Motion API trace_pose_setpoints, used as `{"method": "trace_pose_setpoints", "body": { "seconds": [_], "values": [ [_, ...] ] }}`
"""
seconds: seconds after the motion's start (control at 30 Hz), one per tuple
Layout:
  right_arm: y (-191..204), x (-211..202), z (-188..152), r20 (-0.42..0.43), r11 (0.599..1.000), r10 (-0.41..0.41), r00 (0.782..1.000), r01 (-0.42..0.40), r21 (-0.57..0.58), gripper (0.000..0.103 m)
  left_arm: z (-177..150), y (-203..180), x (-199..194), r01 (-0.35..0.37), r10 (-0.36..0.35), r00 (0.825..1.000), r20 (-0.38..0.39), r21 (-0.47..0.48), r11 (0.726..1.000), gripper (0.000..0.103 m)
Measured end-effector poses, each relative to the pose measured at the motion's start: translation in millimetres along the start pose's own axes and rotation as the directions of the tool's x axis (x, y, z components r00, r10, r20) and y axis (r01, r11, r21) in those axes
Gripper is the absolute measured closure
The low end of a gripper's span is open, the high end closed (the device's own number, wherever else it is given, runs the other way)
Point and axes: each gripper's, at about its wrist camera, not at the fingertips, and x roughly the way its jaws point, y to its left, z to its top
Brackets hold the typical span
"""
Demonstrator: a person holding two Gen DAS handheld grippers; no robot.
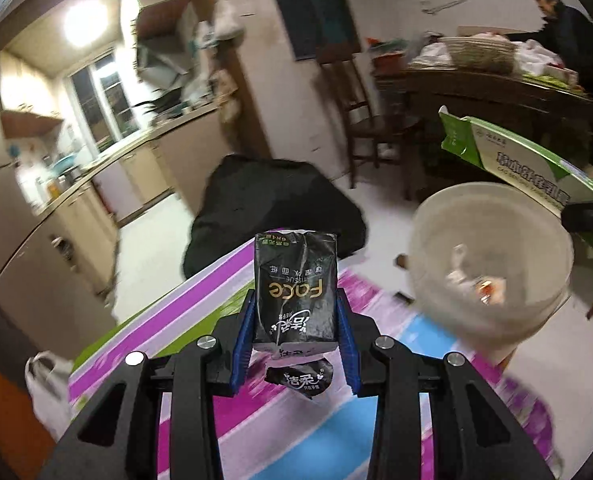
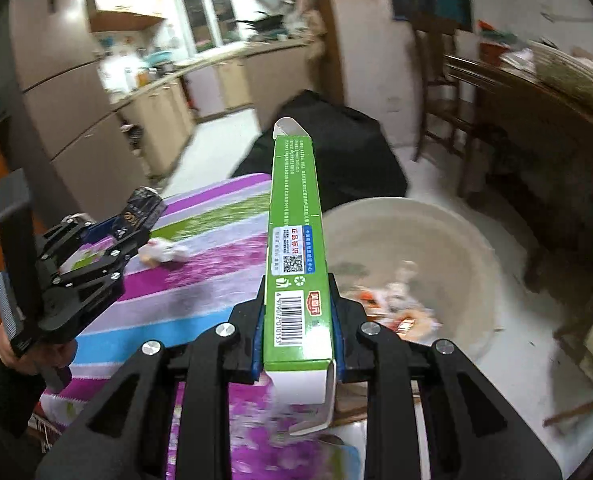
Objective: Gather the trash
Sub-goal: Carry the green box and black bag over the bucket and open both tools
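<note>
Left gripper (image 1: 296,320): its blue pads are clenched on the tissue pack, one pad on each side; it is also seen from the side in the right wrist view (image 2: 136,220), held up over the table by a hand (image 2: 28,354) in a dark sleeve.
Tissue pack (image 1: 295,288): a small black plastic packet with gold "Face" lettering and white characters; it looks crumpled and mostly flat, and a torn flap hangs below the pads. It is in the air above the tablecloth, not touching it.
Right gripper (image 2: 298,320): the jaws grasp the green box near its barcode end.
Green box (image 2: 294,240): a long, narrow carton, green with white small print, a QR sticker and a barcode. Both end flaps stand open and show white inside. It points forward, away from the camera, over the table edge; in the left wrist view (image 1: 528,164) it appears just above the bin.
Trash bin (image 2: 448,236): a pale, translucent round tub beside the table, with some wrappers of white and orange colour at the bottom.
Tablecloth (image 2: 200,280): stripes of purple, white, green and blue; one crumpled white paper (image 2: 164,252) lies on it.
Black bag (image 1: 264,200): a large dark bundle beyond the table's far edge.
Background: a kitchen counter with cabinets, a wooden chair, a cluttered dark table with a person next to it; all is blurred.
</note>
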Motion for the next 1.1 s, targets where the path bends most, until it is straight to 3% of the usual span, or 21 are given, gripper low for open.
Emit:
{"method": "trace_pose_setpoints", "body": {
  "seconds": [0.1, 0.2, 0.3, 0.4, 0.47, 0.73, 1.1],
  "values": [
    [-27, 0, 8, -0.035, 0.998, -0.037, 0.999, 0.039, 0.045, 0.08, 28, -24, 18, 0.067, -0.067, 0.998, -0.001, 0.023, 0.997, 0.065],
    [-55, 1, 13, -0.067, 0.992, -0.081, 0.994, 0.087, 0.089, 0.08, 60, -50, 41, 0.177, -0.176, 0.984, -0.029, 0.038, 0.984, 0.065],
    [-76, 5, 15, -0.097, 0.985, -0.11, 0.989, 0.122, 0.122, 0.08, 86, -77, 63, 0.272, -0.269, 0.962, -0.054, 0.064, 0.96, 0.065],
    [-90, 10, 14, -0.126, 0.979, -0.132, 0.983, 0.149, 0.141, 0.08, 109, -100, 89, 0.38, -0.374, 0.924, -0.08, 0.077, 0.922, 0.065],
    [-97, 16, 13, -0.147, 0.975, -0.135, 0.98, 0.158, 0.159, 0.08, 118, -113, 107, 0.41, -0.4, 0.91, -0.108, 0.087, 0.908, 0.065],
    [-108, 35, 12, -0.198, 0.969, -0.119, 0.973, 0.157, 0.191, 0.08, 110, -147, 154, 0.442, -0.418, 0.888, -0.192, 0.109, 0.89, 0.065],
    [-107, 55, 22, -0.241, 0.971, -0.119, 0.963, 0.164, 0.176, 0.08, 93, -136, 161, 0.43, -0.401, 0.892, -0.209, 0.121, 0.895, 0.065]
  ]
}}
